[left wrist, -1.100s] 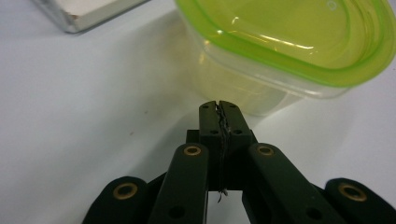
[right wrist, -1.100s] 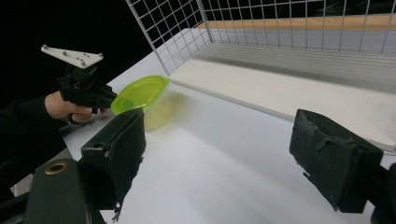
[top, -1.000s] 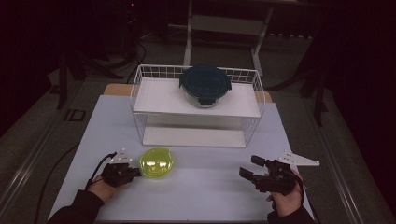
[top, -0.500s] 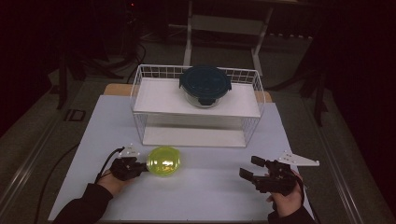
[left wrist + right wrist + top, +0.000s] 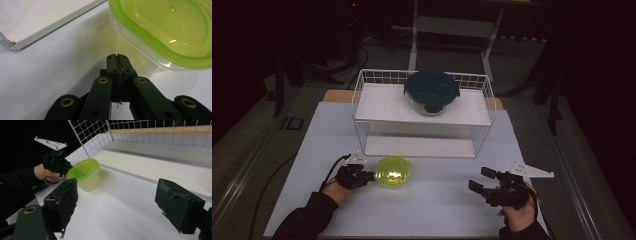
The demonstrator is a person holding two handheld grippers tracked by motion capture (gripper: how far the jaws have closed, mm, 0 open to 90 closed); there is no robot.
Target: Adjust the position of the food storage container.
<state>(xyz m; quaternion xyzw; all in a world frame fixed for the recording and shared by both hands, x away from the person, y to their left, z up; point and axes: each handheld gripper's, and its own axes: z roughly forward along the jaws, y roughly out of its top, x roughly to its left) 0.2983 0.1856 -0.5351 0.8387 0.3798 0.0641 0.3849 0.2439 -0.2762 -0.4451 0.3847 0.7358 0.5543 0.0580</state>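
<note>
Item: translucent plastic food container with a yellow-green lid, standing on the white desk in front of the white wire rack and to the left of centre. Against the earlier pictures it had shifted rightward across the desk and slightly closer to the rack's white base board.

Left gripper: jaws fully closed, nothing between them, the closed tips set against the container's left side wall, just under the lid rim. It had travelled rightward with the container, which reads as pushing, not gripping.

Right gripper: jaws wide apart and empty, well apart from the container, unmoved.

Also present: round glass container with a dark teal clip lid, on the rack's upper shelf.

Judgement: the container was being nudged towards mid-desk, probably into reach of the waiting right gripper.
</note>
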